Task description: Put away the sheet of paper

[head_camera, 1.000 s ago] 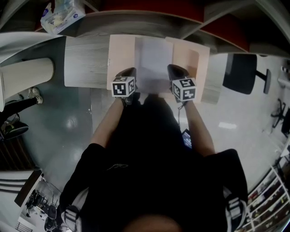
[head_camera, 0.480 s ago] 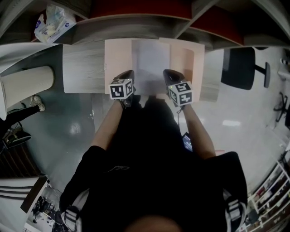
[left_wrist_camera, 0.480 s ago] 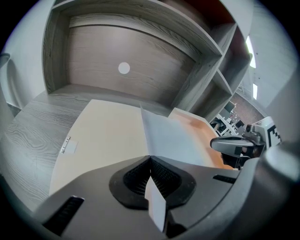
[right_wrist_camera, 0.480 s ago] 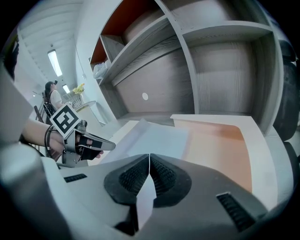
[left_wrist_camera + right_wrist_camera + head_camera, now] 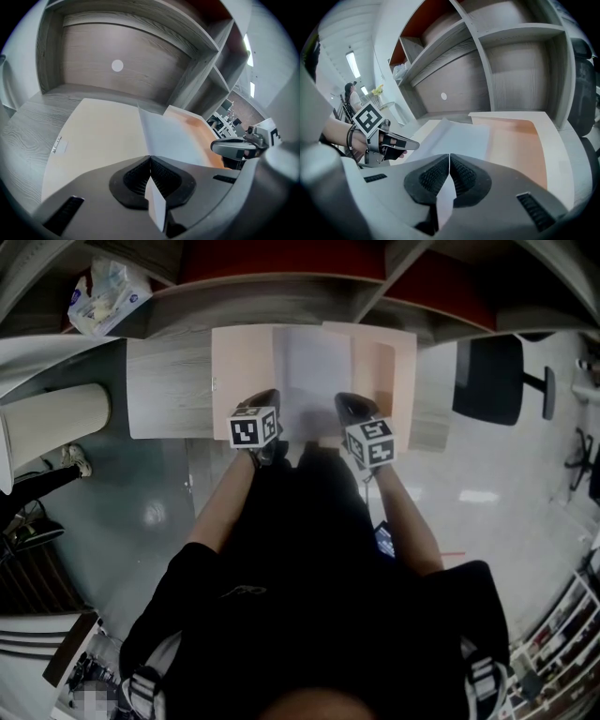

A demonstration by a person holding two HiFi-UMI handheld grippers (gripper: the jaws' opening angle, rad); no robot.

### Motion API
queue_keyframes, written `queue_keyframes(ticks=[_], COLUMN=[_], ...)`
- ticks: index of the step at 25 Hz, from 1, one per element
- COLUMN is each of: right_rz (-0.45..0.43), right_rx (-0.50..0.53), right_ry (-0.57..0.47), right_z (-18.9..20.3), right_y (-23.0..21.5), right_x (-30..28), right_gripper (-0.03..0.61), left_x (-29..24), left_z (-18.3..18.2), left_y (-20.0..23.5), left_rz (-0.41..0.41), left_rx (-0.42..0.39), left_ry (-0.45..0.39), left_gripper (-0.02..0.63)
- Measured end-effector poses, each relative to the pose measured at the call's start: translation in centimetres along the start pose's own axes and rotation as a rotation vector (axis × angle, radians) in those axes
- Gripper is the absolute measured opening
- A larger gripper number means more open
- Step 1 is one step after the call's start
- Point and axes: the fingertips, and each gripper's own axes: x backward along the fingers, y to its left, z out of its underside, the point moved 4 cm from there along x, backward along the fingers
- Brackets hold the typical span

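Note:
A white sheet of paper (image 5: 313, 369) lies over an open peach-coloured folder (image 5: 242, 362) on the grey wood desk. My left gripper (image 5: 266, 405) is shut on the sheet's near left corner, and the paper edge shows pinched between its jaws in the left gripper view (image 5: 150, 165). My right gripper (image 5: 349, 409) is shut on the near right corner (image 5: 449, 164). The sheet (image 5: 171, 138) bows up between the two grips. The folder's right leaf (image 5: 516, 143) looks orange; its left leaf (image 5: 96, 136) is pale.
A shelf unit with open grey compartments (image 5: 117, 65) stands behind the desk (image 5: 169, 385). A plastic-wrapped packet (image 5: 101, 292) sits on the shelf at the far left. A black office chair (image 5: 487, 381) stands to the right, and a white cylinder (image 5: 52, 413) to the left.
Both grippers and the sheet sit slightly further left in the head view, the right one a bit lower; both have stayed shut on the paper's corners.

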Motion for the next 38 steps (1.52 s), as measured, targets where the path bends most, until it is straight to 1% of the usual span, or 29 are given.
queue_keyframes(ticks=[6,16,24,38], right_rz=[0.016,0.030,0.050,0.084], right_rx=[-0.013,-0.030,-0.053,-0.087], right_ry=[-0.010,-0.019,-0.029,-0.052], right_z=[0.0,0.5,0.8,1.2], right_y=[-0.5,-0.6,-1.0,-2.4], right_x=[0.5,1.2,1.9,3.2], right_gripper=[0.021,0.023,0.023,0.022], left_x=[-0.2,-0.7,-1.6,-3.1], left_z=[-0.5,-0.3,-1.0,-1.4], left_y=[-0.8,-1.3,-2.5,-5.1], left_rz=[0.021,0.024,0.062,0.107], left_rx=[-0.035,-0.053,-0.089,-0.133], left_ry=[-0.003,0.021,0.020,0.054], left_gripper=[0.046,0.046,0.046,0.046])
